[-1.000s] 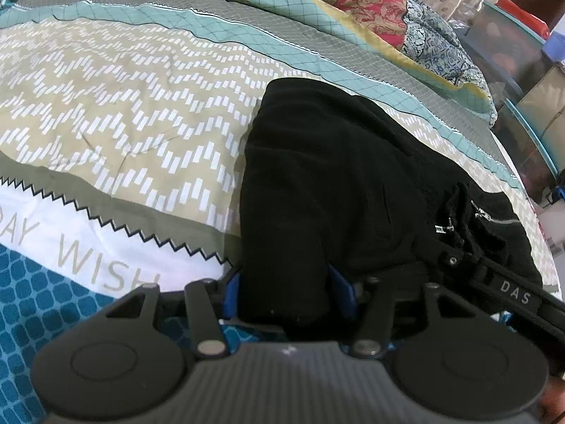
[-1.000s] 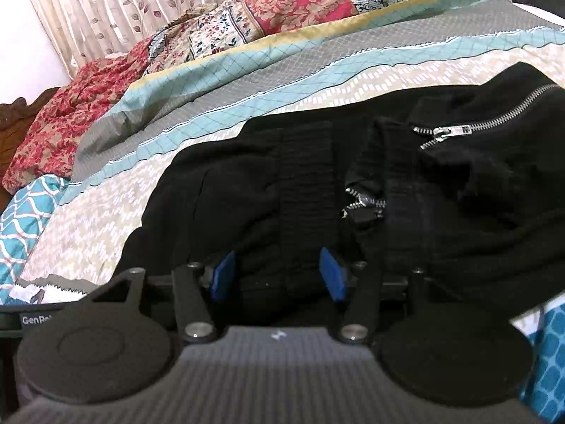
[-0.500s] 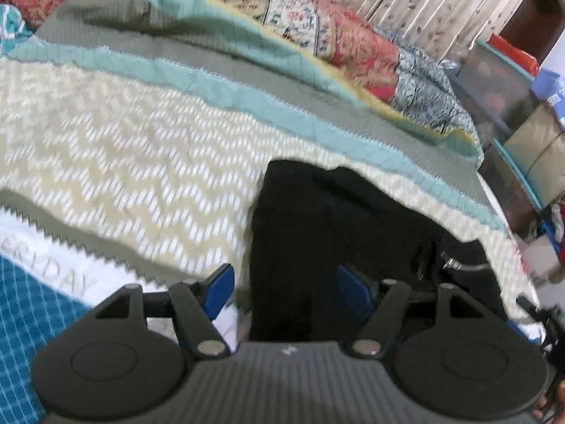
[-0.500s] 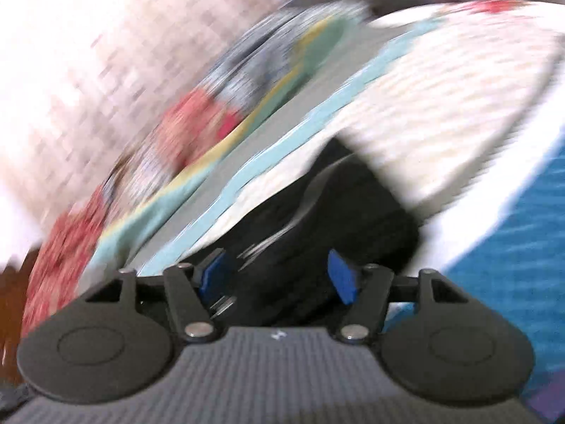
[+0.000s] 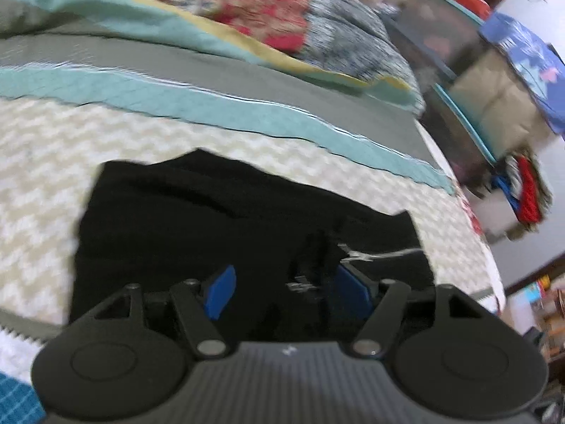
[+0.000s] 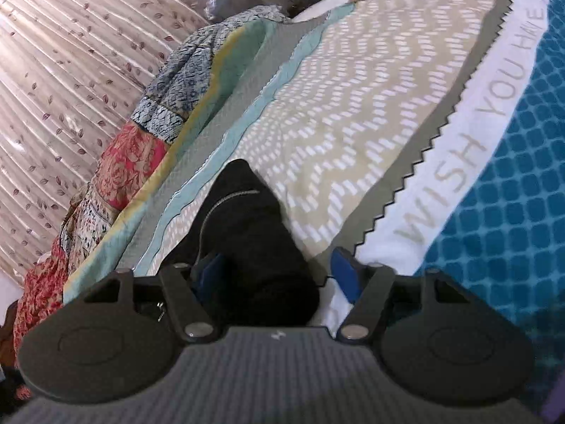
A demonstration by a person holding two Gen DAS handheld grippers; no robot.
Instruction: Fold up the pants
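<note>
1. While both views catch the black pants, only the left wrist camera shows them as a broad folded bundle lying flat on the bedspread, with a silver zipper showing near their right side.
2. From the right wrist camera, the same pants appear as a narrow dark mound tapering away from the lens, a curved zipper line running along it.
3. The left gripper hangs over the near edge of the pants with its blue pads set wide apart; black cloth fills the gap behind them, but nothing is pinched.
4. The right gripper is likewise spread wide, the pants mound lying between its blue pads; the left pad sits against the cloth, the right one over the white band of the bedspread.
5. Only the right wrist view reads the printed lettering "WISH YOU HAVE" and shows the pleated leaf-print curtain.
6. Both views show the patchwork floral quilt bunched along the far side of the bed.
7. Only the left wrist view shows the stacked storage bins beside the bed; their walls are dark and blurred, so I cannot tell what is inside.
8. A blue printed box rests on top of the stack, and red and blue cloth hangs beneath it.
</note>
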